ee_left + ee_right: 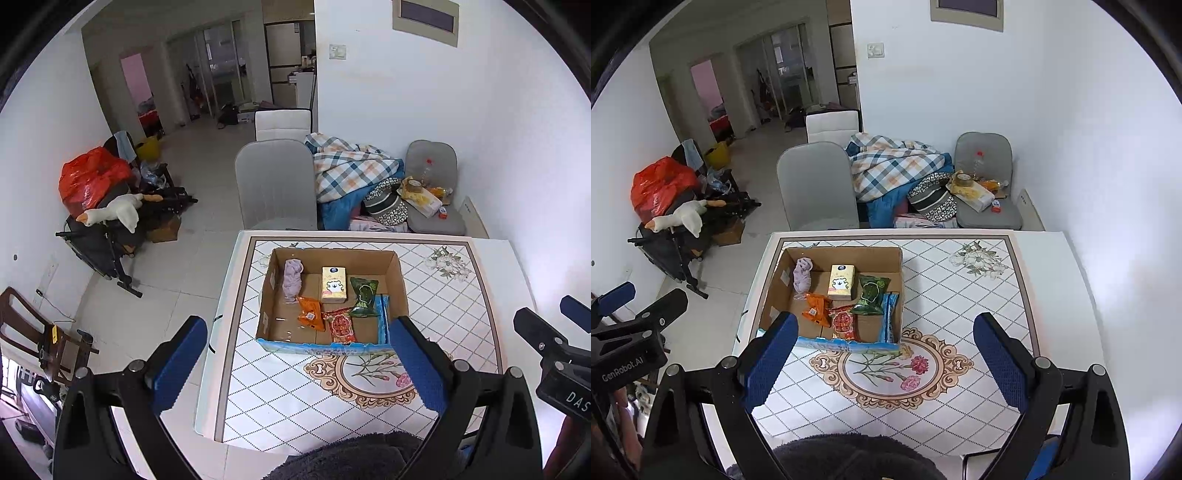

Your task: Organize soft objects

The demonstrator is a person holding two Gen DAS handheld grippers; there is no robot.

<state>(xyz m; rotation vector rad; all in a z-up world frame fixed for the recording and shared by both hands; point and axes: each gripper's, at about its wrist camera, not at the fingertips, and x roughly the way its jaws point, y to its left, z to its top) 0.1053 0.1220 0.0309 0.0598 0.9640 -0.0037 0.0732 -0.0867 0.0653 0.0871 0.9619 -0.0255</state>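
A cardboard box stands on the tiled table. It holds a lilac soft cloth, a yellow tissue pack, an orange snack bag, a red snack bag, a green snack bag and a blue packet. My left gripper is open and empty, high above the table's near left part. My right gripper is open and empty above the table's flower medallion.
The table has a white rim; its left edge drops to the floor. Grey chairs and a heap of plaid bedding stand behind it. A stroller with a plush goose stands at the left wall.
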